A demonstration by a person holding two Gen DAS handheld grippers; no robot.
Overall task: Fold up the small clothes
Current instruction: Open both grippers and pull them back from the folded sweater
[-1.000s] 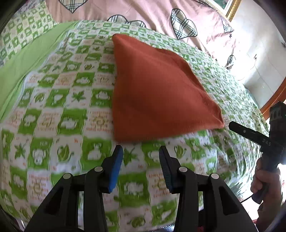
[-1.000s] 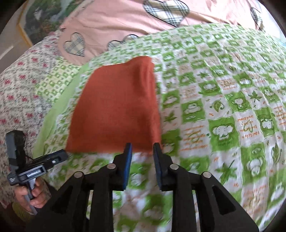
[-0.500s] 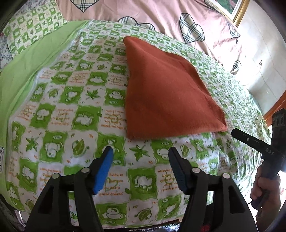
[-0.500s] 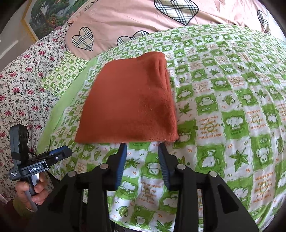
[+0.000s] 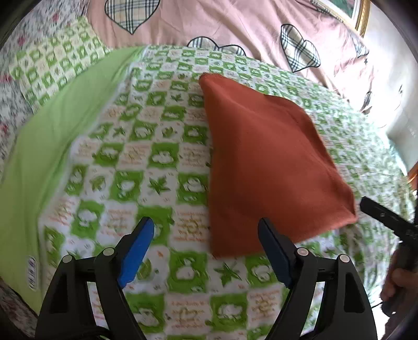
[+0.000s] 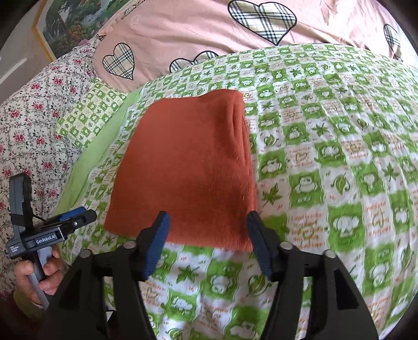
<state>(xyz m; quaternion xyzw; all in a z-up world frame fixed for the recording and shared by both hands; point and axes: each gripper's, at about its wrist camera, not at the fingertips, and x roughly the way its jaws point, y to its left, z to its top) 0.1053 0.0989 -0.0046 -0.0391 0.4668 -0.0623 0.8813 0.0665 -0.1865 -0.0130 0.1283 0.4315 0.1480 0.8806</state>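
Note:
A rust-orange cloth [image 5: 263, 167] lies folded into a flat rectangle on the green-and-white checked bedspread [image 5: 135, 162]. My left gripper [image 5: 206, 227] hovers over its near left corner, jaws opening and nothing pinched between the blue pads. In the right wrist view the same cloth [image 6: 188, 167] lies ahead, its folded edges stacked along the right side. My right gripper [image 6: 207, 222] is over the cloth's near edge, jaws opening, pads apart from the fabric. Each wrist view shows the other gripper at its side: the left gripper [image 6: 70, 221] and the right gripper [image 5: 384, 217], each held in a hand.
A pink quilt with plaid hearts [image 6: 235, 28] covers the far end of the bed. A plain green sheet strip [image 5: 52, 146] runs along the left side, with a floral cover [image 6: 28, 117] beyond. A framed picture [image 6: 73, 18] hangs on the wall.
Both grippers have opened wide and pulled back and up from the cloth's near edge. The folded cloth stays flat on the bedspread.

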